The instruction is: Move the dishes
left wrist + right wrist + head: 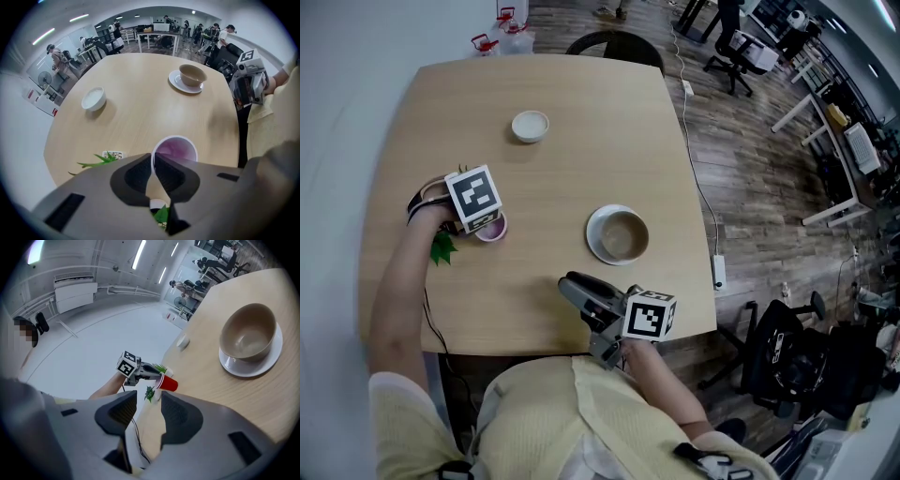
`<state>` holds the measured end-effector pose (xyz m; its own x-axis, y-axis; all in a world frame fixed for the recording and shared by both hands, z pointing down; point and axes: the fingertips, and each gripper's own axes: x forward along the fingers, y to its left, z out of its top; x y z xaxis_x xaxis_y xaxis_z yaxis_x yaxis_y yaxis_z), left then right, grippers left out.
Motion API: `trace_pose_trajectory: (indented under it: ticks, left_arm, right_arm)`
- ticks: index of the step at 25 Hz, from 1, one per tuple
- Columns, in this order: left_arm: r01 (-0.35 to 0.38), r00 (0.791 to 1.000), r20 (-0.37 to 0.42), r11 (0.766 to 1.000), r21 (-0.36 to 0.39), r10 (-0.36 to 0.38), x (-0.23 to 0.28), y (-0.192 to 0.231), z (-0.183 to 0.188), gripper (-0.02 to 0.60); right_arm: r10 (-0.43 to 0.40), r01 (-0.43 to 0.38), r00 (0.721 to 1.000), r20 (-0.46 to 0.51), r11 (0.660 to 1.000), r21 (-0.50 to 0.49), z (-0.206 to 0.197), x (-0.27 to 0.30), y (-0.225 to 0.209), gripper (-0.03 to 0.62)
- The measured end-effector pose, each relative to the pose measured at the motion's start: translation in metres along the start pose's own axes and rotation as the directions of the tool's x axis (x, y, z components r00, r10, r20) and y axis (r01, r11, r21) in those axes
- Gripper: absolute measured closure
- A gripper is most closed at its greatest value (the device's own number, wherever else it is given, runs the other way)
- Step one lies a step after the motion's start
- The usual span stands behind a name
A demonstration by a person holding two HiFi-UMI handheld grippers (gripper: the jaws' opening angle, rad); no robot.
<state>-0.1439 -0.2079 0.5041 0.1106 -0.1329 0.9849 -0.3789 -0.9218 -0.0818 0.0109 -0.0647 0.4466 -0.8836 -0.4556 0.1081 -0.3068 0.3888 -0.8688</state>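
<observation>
Red cup [168, 383] with a white rim and purplish inside [176, 149] is pinched at its rim by the left gripper [153, 161], jaws pressed onto the rim wall, one inside and one outside. Head view: left gripper [486, 223] and cup [494, 230] sit at the left of the frame over the left edge of the light wood table [581, 141]. In the right gripper view the cup hangs sideways off the left gripper [157, 378], mouth toward that gripper. Green leaves [442, 248] just below the cup at the table edge, also lower left of the left gripper view [96, 161].

Right gripper [572, 284] at lower centre of the head view, over the near table edge. Jaws spread, nothing between them [149, 401], table surface showing through the gap.

Beige bowl [623, 234] sits on a white saucer [596, 242], centre right of the head view, near the right gripper and well apart from the cup. Same pair upper right in the left gripper view [192, 74], saucer [177, 83], and upper right in the right gripper view [247, 333], saucer [276, 357]. Bowl looks empty.

Small white bowl [530, 125] upper centre of the head view, alone on the table, left of centre in the left gripper view [93, 98].
</observation>
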Motion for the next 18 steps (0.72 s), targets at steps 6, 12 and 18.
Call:
trace_pose_trajectory:
  ticks: [6,12,18]
  left_arm:
    - [-0.039,0.996,0.079,0.999,0.005,0.039,-0.003,0.005,0.006,0.5]
    - [-0.092,0.97,0.221,0.995,-0.038,0.099,-0.014,0.014,0.02,0.434]
    - [-0.14,0.904,0.388,0.983,-0.123,0.177,-0.041,0.02,0.029,0.43]
  right_arm:
    - [0.002,-0.001,1.0,-0.009,1.0,0.001,0.0,0.001,-0.003,0.424]
    - [0.001,-0.001,1.0,-0.013,1.0,0.001,-0.001,0.001,-0.004,0.425]
    - [-0.003,0.003,1.0,-0.021,1.0,0.003,-0.002,0.002,-0.002,0.425]
